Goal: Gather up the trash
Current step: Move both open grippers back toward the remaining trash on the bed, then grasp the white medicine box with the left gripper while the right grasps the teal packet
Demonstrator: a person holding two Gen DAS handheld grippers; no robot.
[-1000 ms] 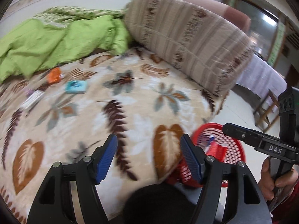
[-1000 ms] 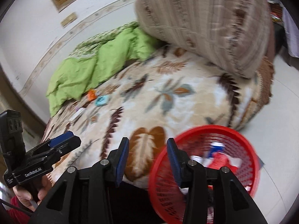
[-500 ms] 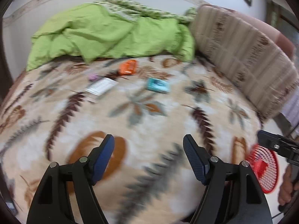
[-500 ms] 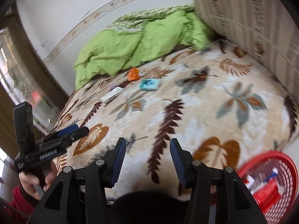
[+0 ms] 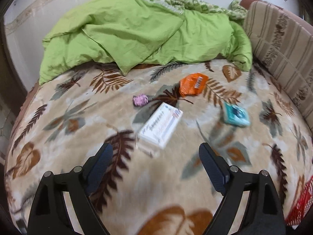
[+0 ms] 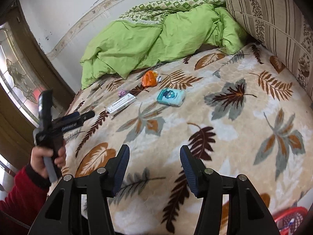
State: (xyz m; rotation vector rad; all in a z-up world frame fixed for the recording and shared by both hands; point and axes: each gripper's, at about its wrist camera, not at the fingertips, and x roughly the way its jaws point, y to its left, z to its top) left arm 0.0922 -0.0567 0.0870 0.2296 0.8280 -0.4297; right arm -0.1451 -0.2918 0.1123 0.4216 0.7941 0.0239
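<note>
Both tools empty. Left tool has just been opening and stands wide, nothing between the jaws. Right tool has also been opening, now at a middling gap, nothing in it.

Trash lies mid-bed on the leaf-print fleece blanket, in front of the rumpled green duvet:
- flat white cardboard box, nearest the left tool, just ahead of its jaws
- crinkled orange foil wrapper
- small purple crumpled wad
- teal soft tissue pack

Judgement: all are light. The box looks stiff but crushable; pinch across its short width. The blanket is soft, so pressing down may snag the pile. Foil is probably slippery; grab a raised fold.

Red mesh plastic basket sits off the bed's edge, well apart.
</note>
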